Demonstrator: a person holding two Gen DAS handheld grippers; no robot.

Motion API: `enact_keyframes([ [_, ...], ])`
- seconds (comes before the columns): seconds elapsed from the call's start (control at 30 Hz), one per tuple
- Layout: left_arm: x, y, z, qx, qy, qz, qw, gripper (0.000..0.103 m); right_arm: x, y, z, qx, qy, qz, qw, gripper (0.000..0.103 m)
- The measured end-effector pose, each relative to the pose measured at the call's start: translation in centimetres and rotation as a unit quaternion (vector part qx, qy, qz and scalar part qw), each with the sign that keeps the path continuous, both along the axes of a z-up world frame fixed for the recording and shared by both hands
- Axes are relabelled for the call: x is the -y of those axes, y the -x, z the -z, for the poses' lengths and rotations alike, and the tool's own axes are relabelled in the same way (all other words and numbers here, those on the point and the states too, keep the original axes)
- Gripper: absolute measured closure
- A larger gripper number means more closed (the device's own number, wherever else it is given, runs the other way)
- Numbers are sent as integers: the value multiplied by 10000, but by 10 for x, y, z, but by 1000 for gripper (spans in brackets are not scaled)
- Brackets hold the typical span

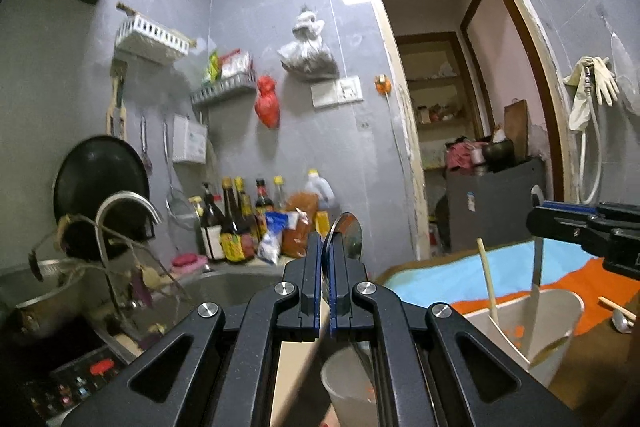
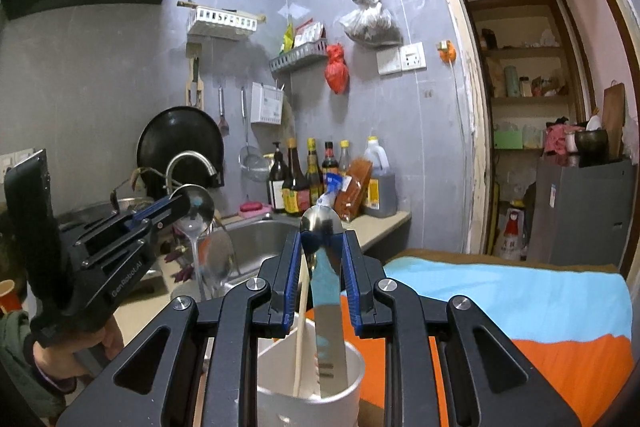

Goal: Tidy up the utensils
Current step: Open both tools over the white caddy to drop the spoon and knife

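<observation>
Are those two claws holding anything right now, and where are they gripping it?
Each holds a metal spoon. The left gripper pinches its spoon just below the bowl. The right gripper grips its spoon at the neck, handle down in the cup.

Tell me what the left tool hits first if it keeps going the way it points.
Probably nothing close: the left tool, shut on a spoon, points over the sink toward the sauce bottles at the wall. Depth is unclear.
</observation>
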State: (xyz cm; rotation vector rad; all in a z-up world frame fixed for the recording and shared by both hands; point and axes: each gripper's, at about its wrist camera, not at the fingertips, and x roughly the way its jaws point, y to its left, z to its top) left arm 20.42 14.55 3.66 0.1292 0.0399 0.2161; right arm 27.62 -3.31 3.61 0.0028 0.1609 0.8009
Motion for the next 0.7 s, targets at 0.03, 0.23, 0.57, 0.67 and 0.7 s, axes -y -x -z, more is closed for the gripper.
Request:
enact_keyframes([
  [0.03, 0, 1, 0, -46, 60, 46, 10000, 101, 0, 0, 2, -44, 14, -7, 10000, 85],
  [0.23, -5, 5, -2, -428, 646, 535, 9956, 97, 0, -4, 11, -340, 58, -47, 9994, 84],
  [0.57, -30, -1, -9, -1136, 2242, 1329, 9587, 79, 12, -5, 17, -694, -59, -73, 9975, 75],
  [0.67, -32, 5, -18, -1022, 2378, 1418, 9555, 66, 18, -1, 13, -661, -81, -52, 9978, 72],
  [0.7, -31, 7, -21, -990, 2382, 1436, 9554, 63, 21, 1, 12, -641, -108, -35, 9979, 69],
])
